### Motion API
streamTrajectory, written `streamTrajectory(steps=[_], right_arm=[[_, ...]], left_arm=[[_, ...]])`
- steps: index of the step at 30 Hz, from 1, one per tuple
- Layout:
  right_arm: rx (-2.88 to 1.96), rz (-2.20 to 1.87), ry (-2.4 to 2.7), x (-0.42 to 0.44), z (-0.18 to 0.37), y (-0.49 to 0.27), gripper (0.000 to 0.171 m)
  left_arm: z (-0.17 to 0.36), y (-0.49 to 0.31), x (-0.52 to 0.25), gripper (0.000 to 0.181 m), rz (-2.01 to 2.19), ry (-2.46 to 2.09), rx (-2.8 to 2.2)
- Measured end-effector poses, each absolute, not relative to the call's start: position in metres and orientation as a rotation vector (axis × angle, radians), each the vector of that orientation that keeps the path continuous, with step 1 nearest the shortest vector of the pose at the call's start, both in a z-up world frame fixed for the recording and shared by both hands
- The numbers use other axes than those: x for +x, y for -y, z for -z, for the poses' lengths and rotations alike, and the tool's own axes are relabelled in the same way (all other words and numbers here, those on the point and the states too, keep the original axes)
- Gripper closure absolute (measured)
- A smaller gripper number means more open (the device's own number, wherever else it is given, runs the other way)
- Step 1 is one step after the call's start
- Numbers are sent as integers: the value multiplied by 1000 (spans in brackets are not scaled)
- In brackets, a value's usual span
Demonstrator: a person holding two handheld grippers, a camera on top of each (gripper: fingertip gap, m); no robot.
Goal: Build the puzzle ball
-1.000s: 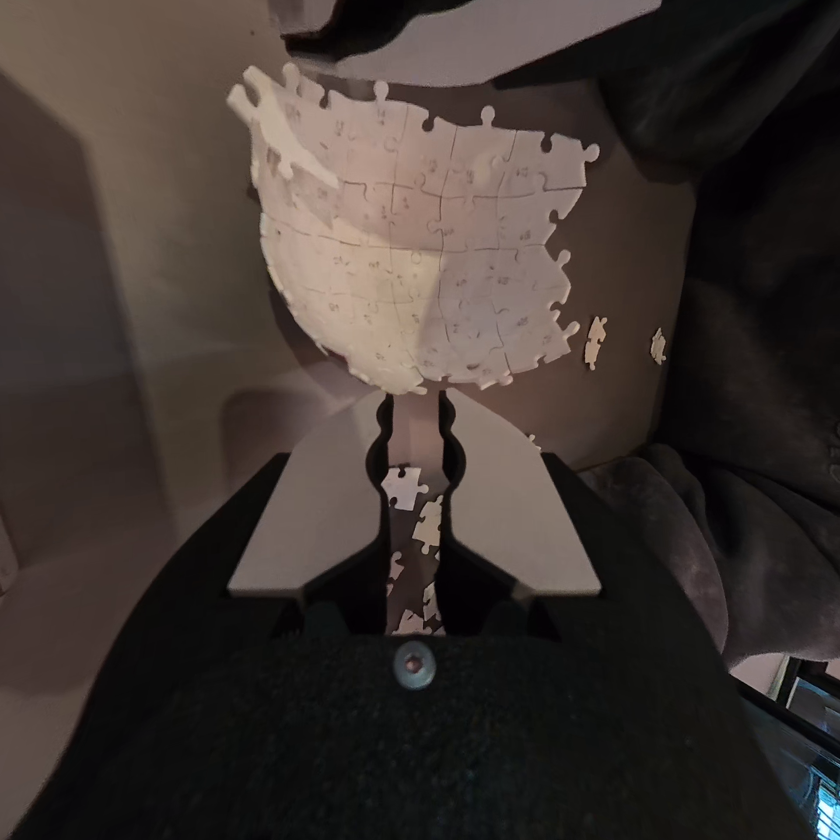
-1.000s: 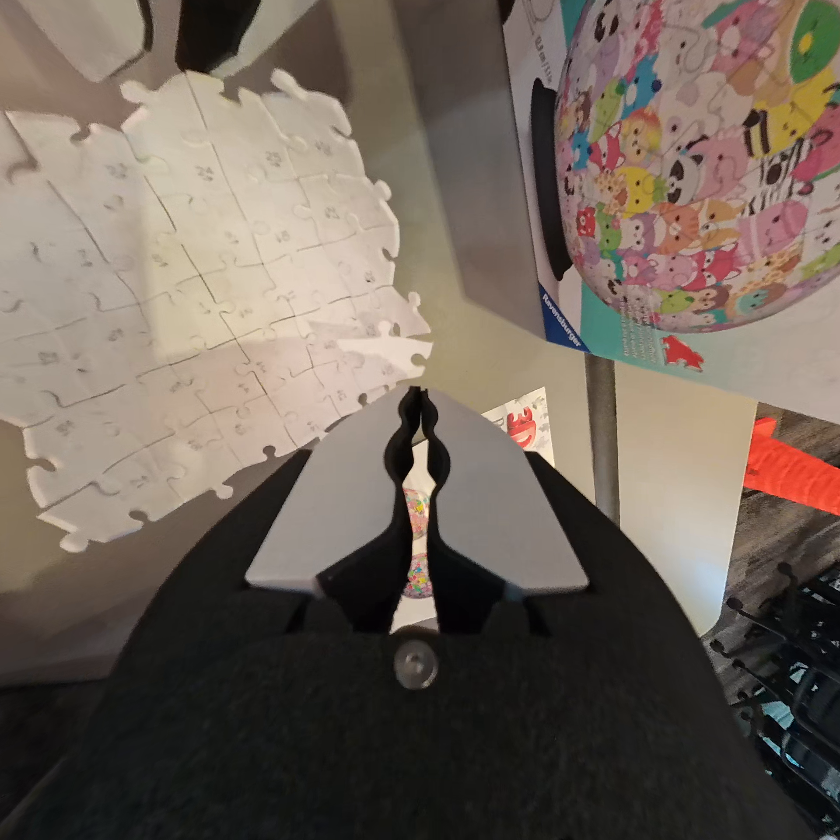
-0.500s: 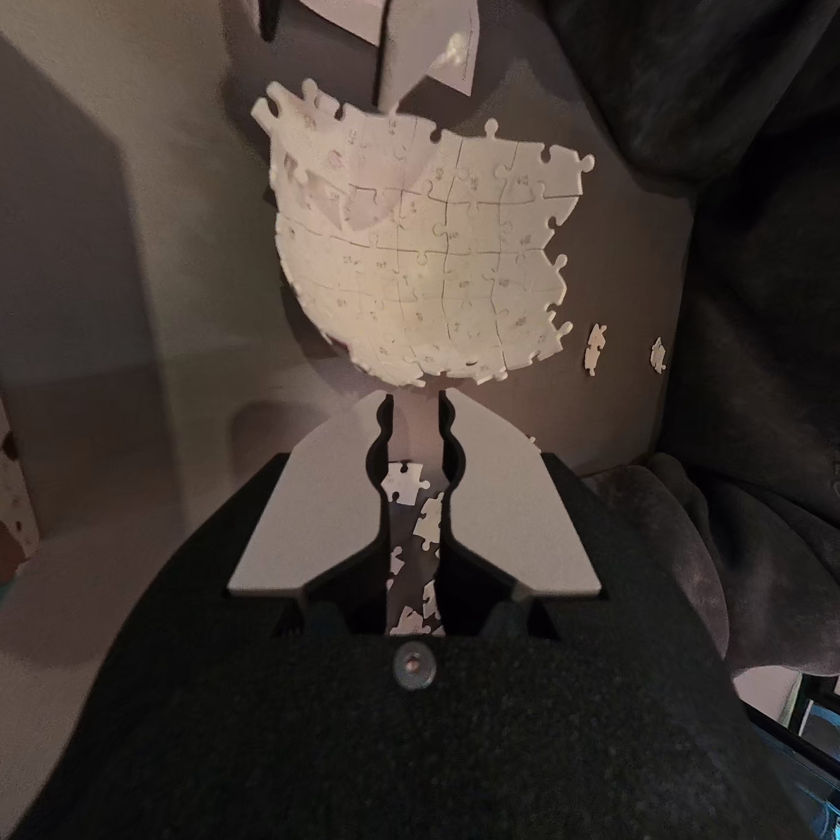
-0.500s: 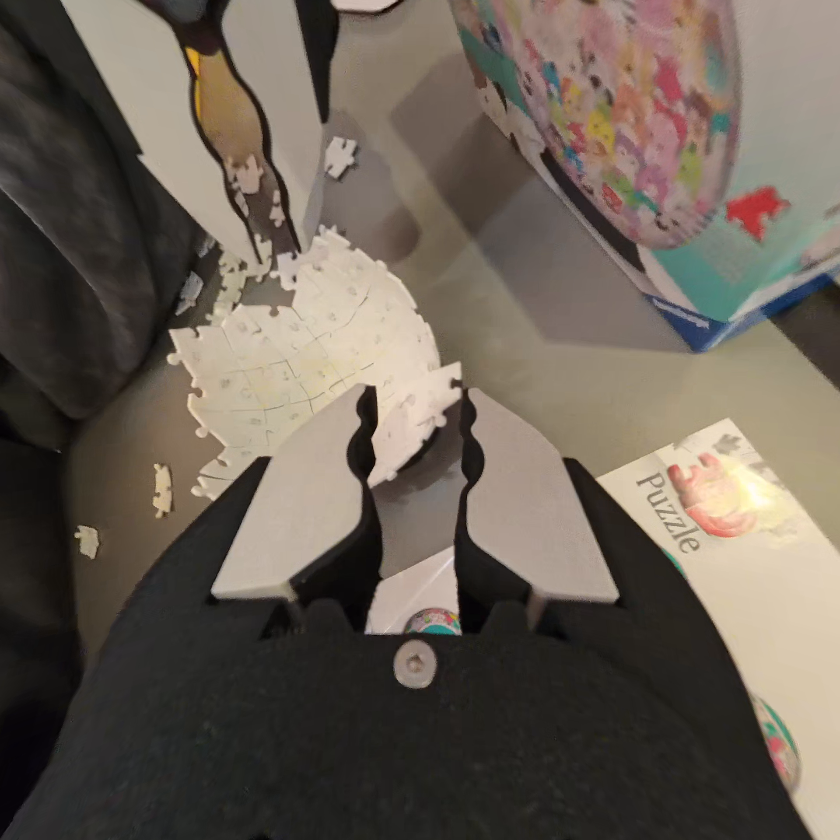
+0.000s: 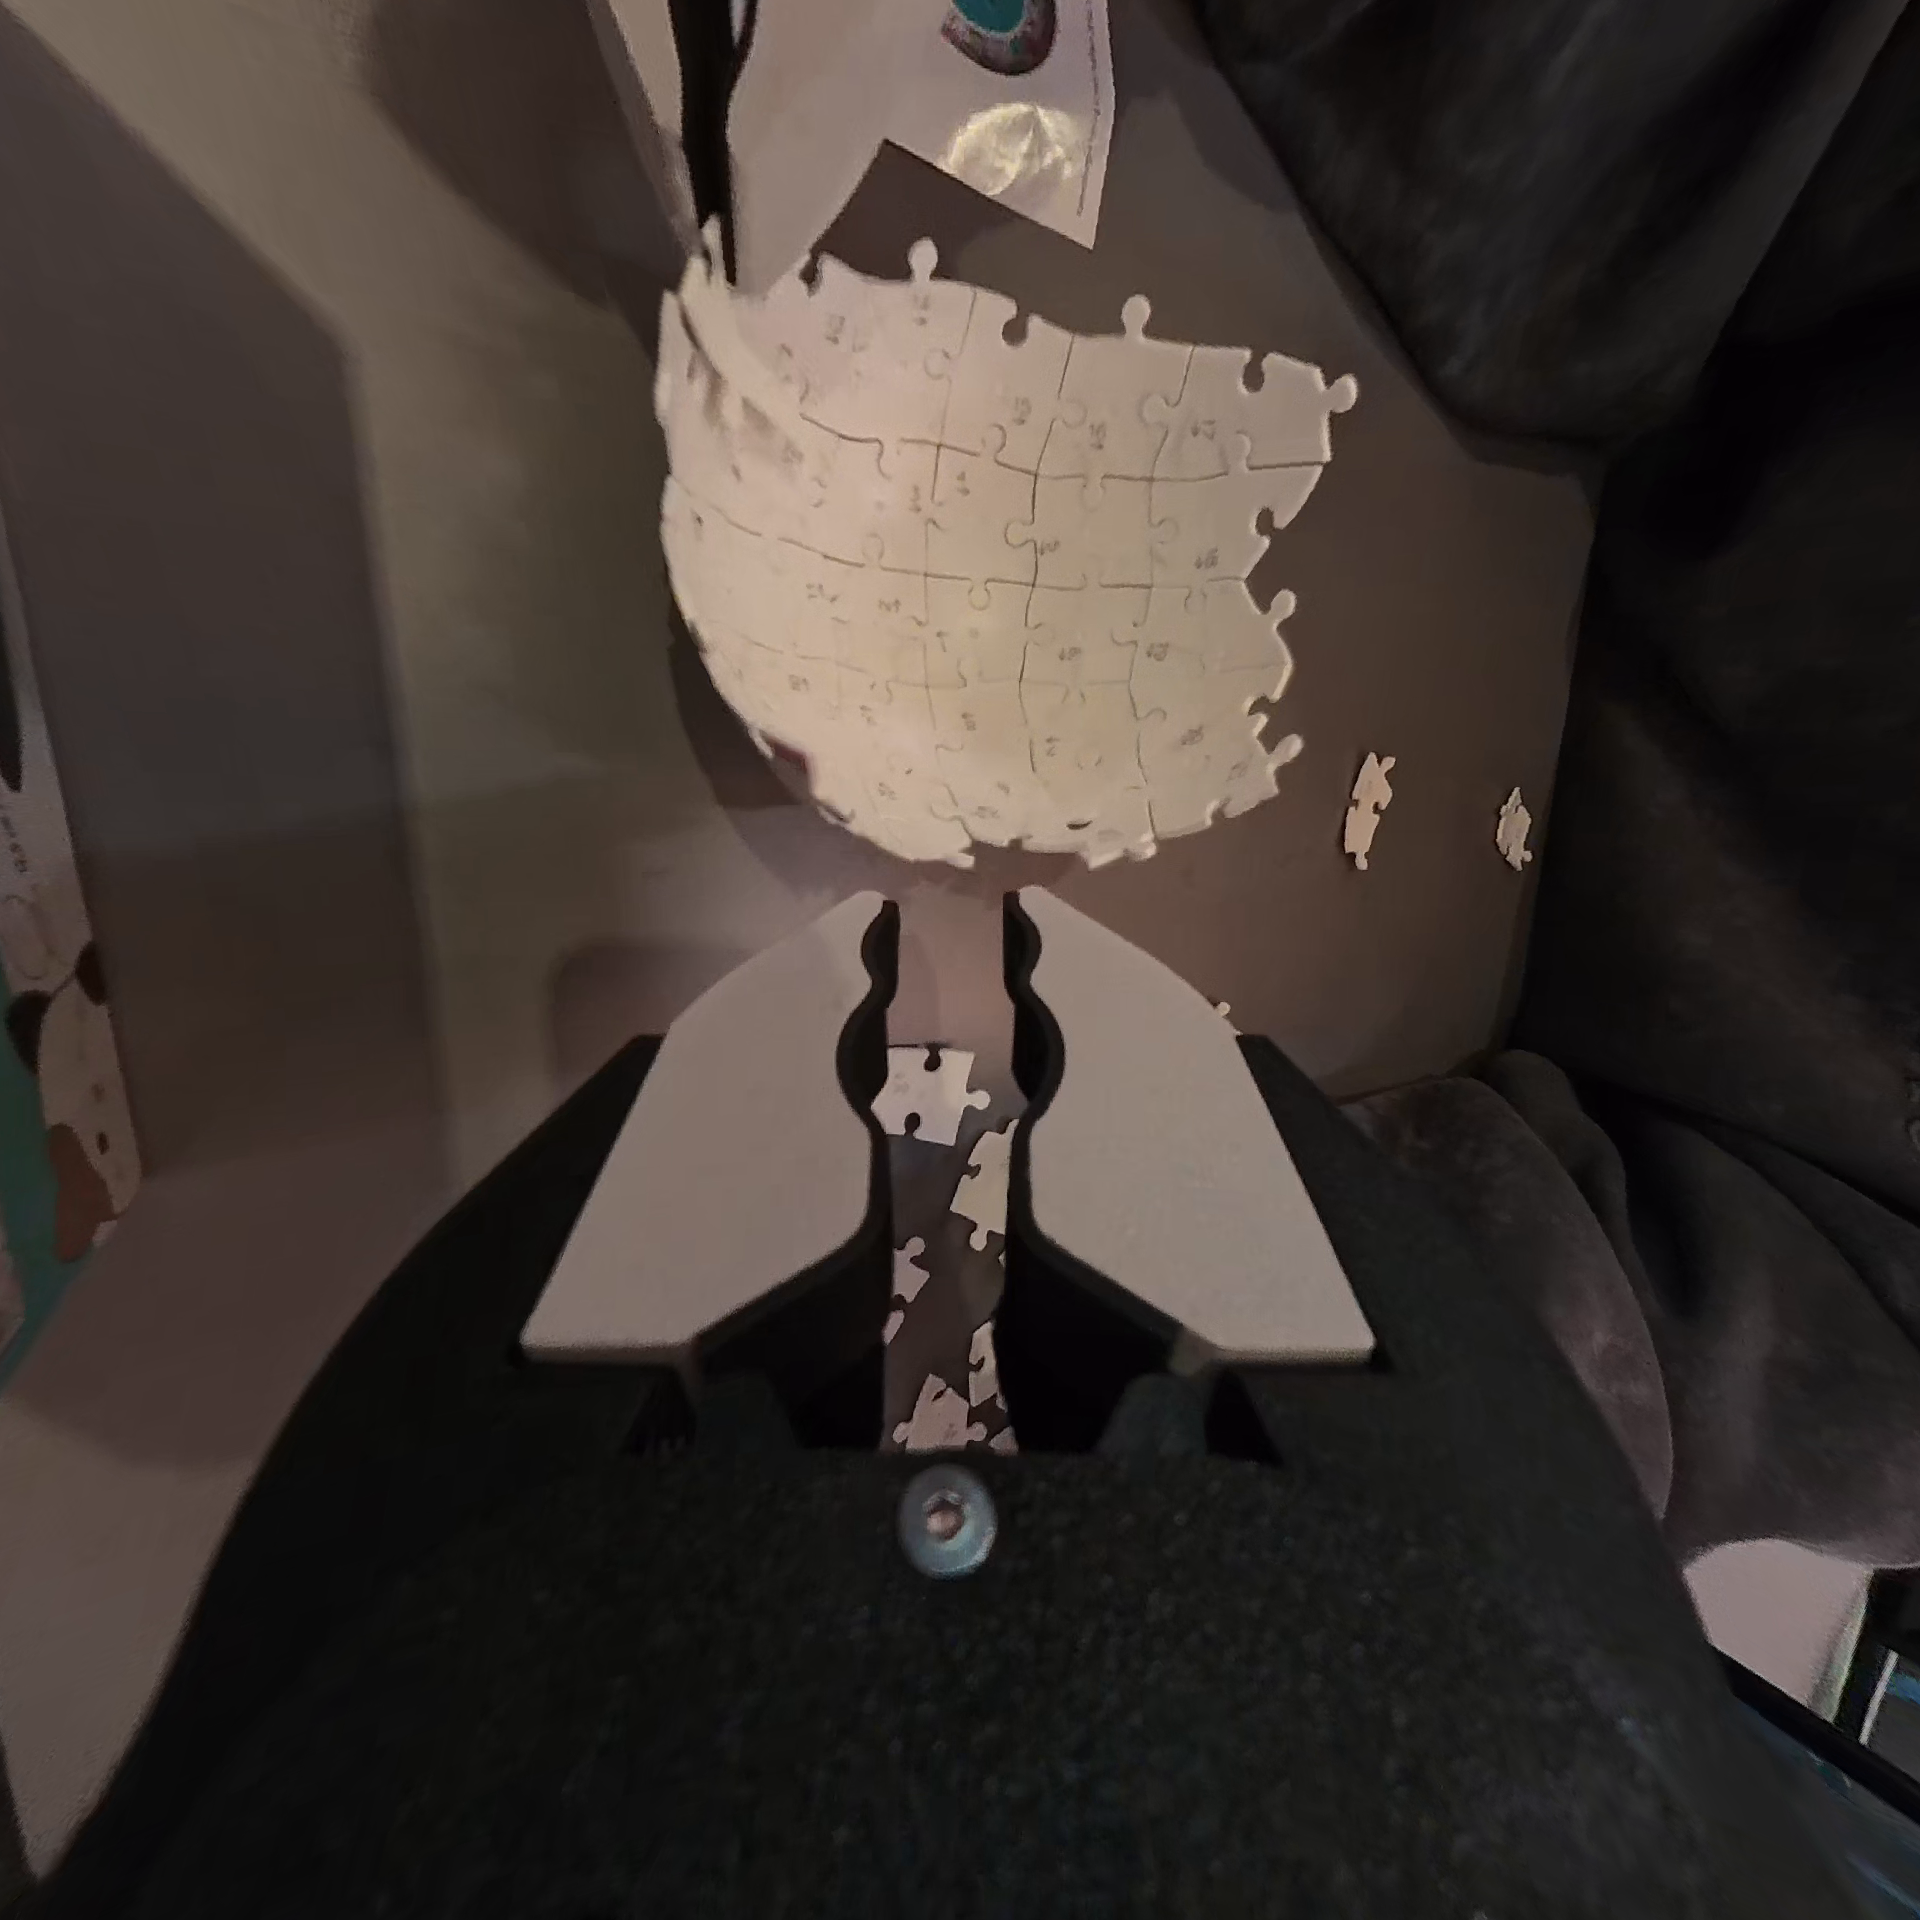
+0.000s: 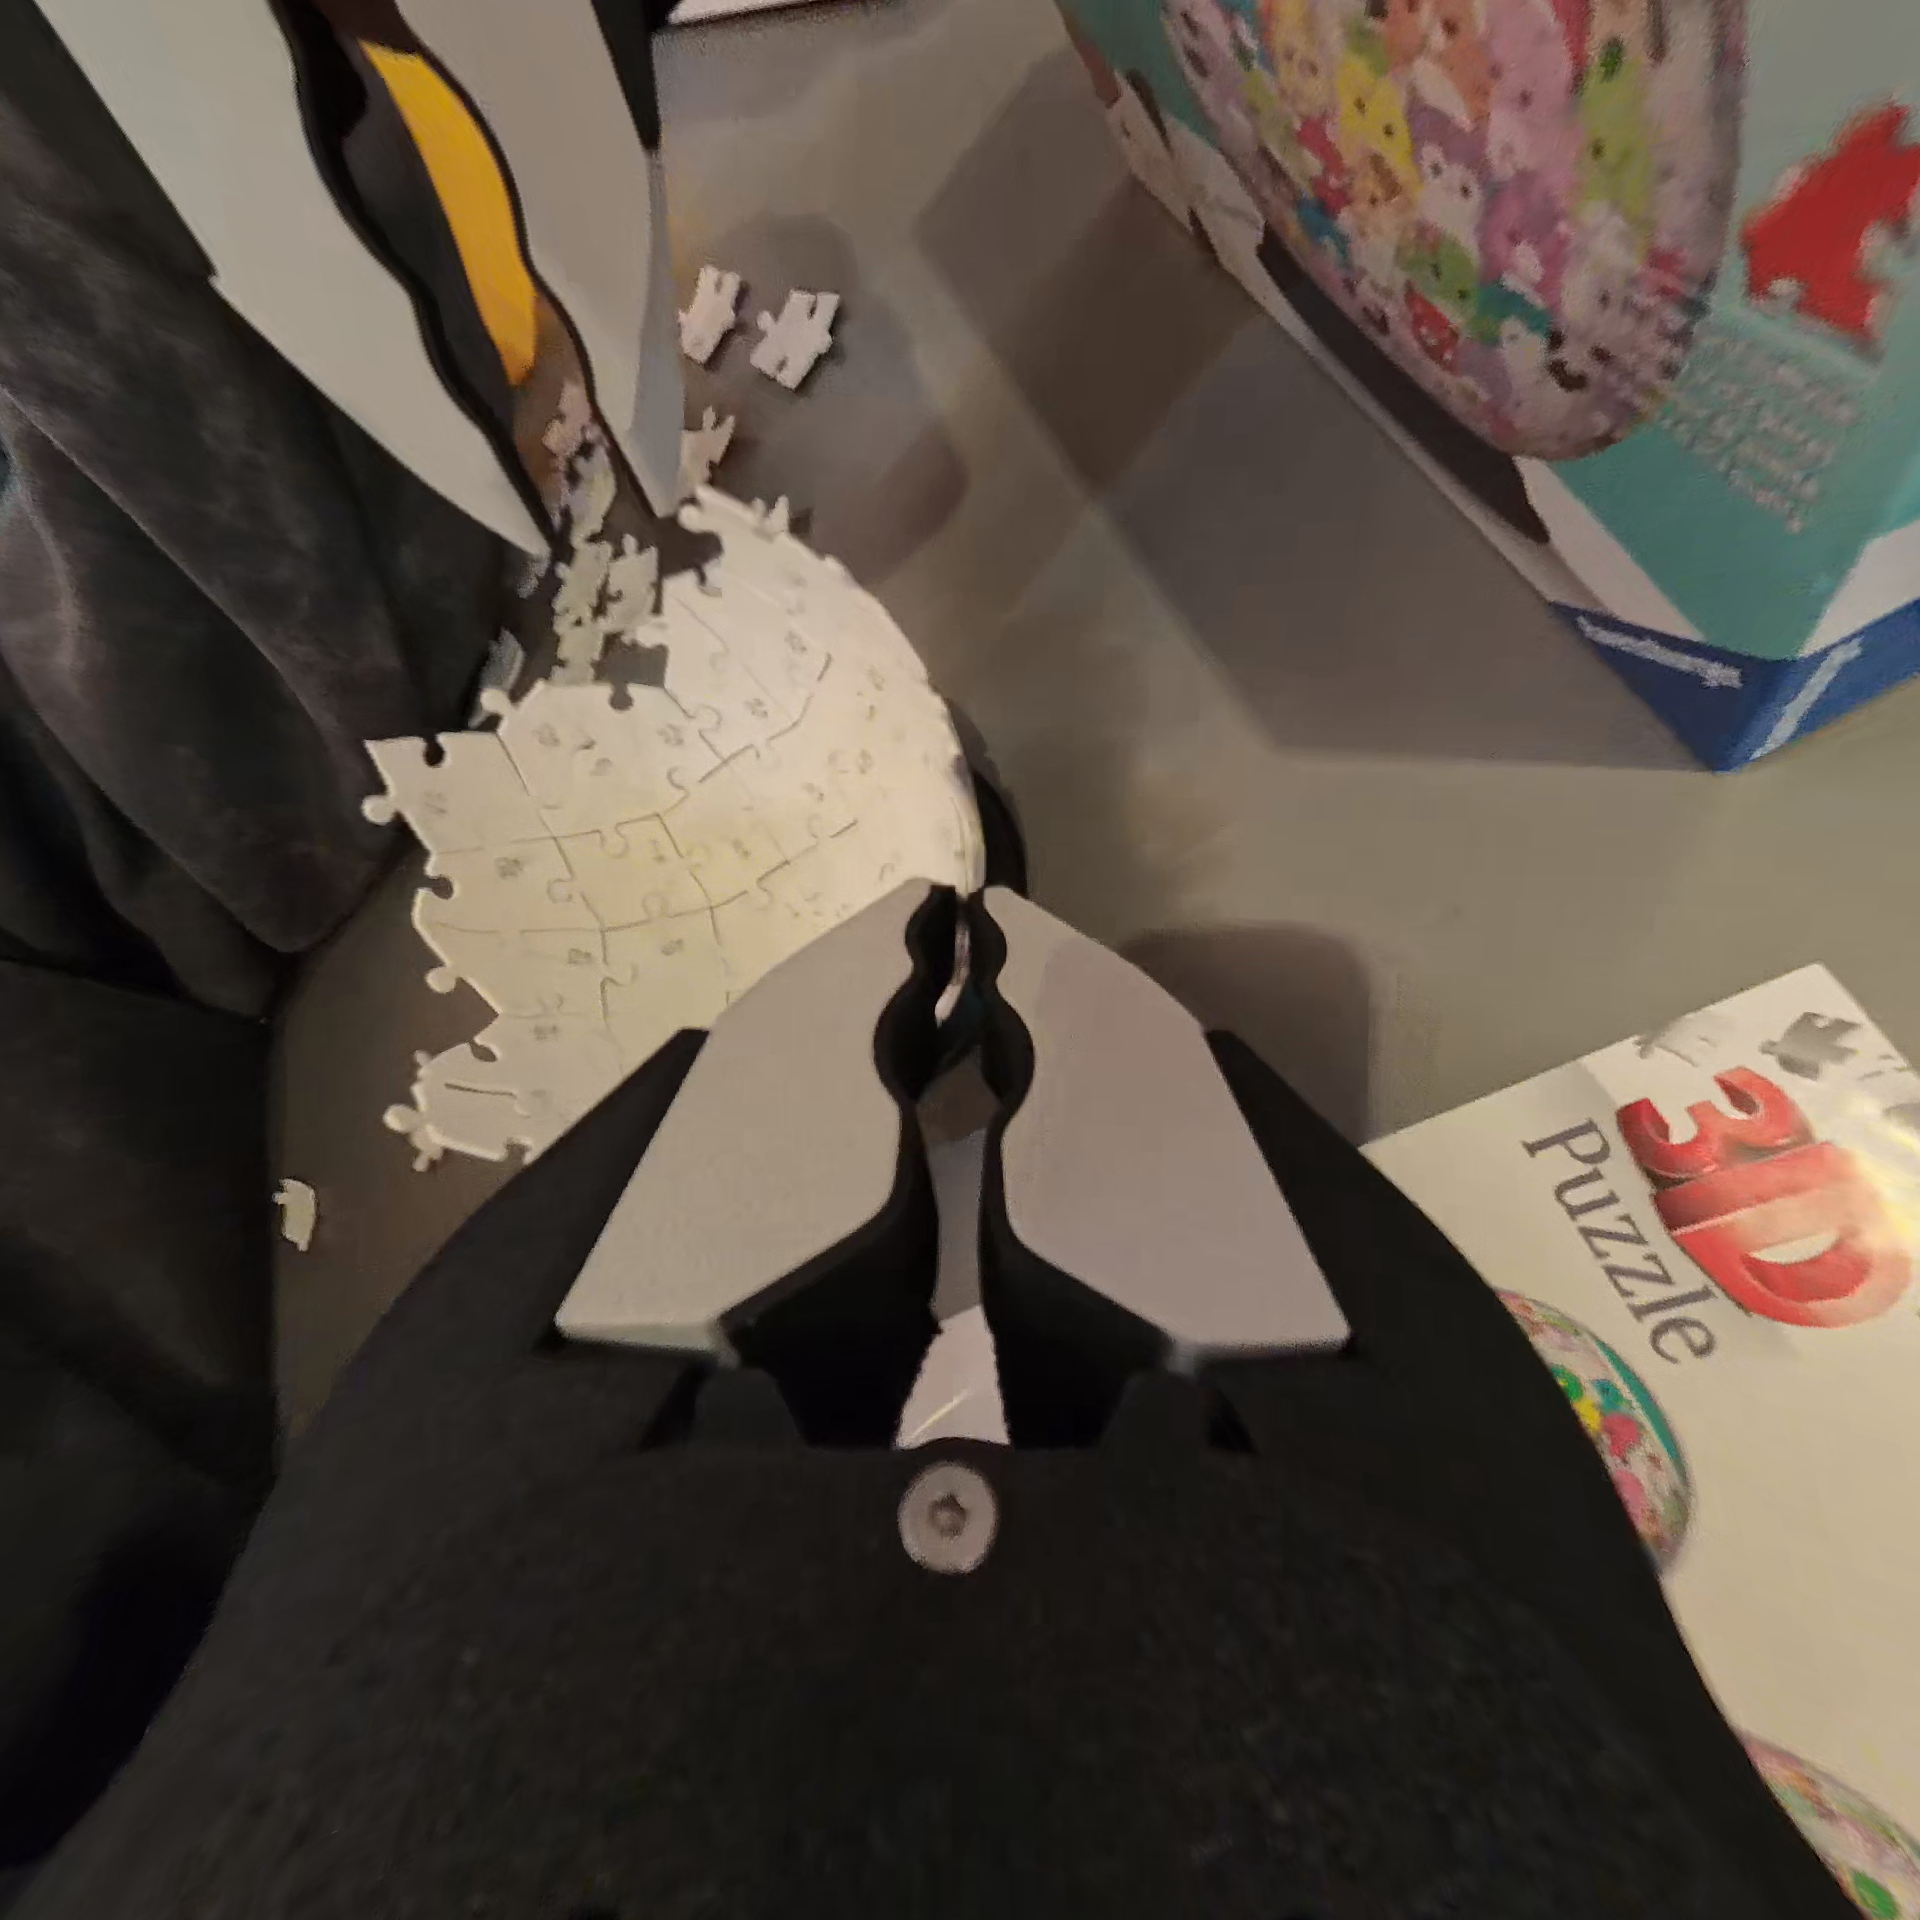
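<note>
Right gripper (image 6: 961, 904) clamped on the puzzle shell's (image 6: 665, 831) rim, seen only from its own camera. Left gripper (image 5: 948, 914) stood parted, empty, just short of the shell, loose pieces (image 5: 1369, 795) beside it on the desk (image 6: 1195, 644).

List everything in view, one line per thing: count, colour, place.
Half-built puzzle ball: one, white inside showing, on the table between the two grippers.
Loose puzzle pieces: several, white, scattered on the table around the shell, two to its side.
Puzzle box: one, teal and blue with a many-coloured ball picture, standing at the table's far side.
Instruction sheet: one, white with red lettering, flat on the table near the right gripper.
Table: one, grey-beige.
Dark clothing: the person's, beside the table.
Left gripper: grey fingers, slightly apart, empty, at the shell's edge.
Right gripper: grey fingers, almost together at the shell's rim; grip unclear.
</note>
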State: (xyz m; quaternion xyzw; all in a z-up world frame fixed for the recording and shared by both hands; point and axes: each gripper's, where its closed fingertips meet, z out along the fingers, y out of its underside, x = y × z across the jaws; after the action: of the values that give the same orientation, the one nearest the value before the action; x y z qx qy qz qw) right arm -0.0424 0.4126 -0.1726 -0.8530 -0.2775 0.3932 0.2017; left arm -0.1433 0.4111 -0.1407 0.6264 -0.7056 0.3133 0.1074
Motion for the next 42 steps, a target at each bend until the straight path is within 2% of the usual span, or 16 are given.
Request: streamTrajectory(steps=[11, 42], right_arm=[[-2399, -460, 1007, -35, 153, -419, 169], [-2455, -291, 1038, -30, 162, -422, 169]], left_arm=[[133, -419, -148, 163, -923, 2087, 1901], [134, -414, -144, 162, -912, 2098, 1875]])
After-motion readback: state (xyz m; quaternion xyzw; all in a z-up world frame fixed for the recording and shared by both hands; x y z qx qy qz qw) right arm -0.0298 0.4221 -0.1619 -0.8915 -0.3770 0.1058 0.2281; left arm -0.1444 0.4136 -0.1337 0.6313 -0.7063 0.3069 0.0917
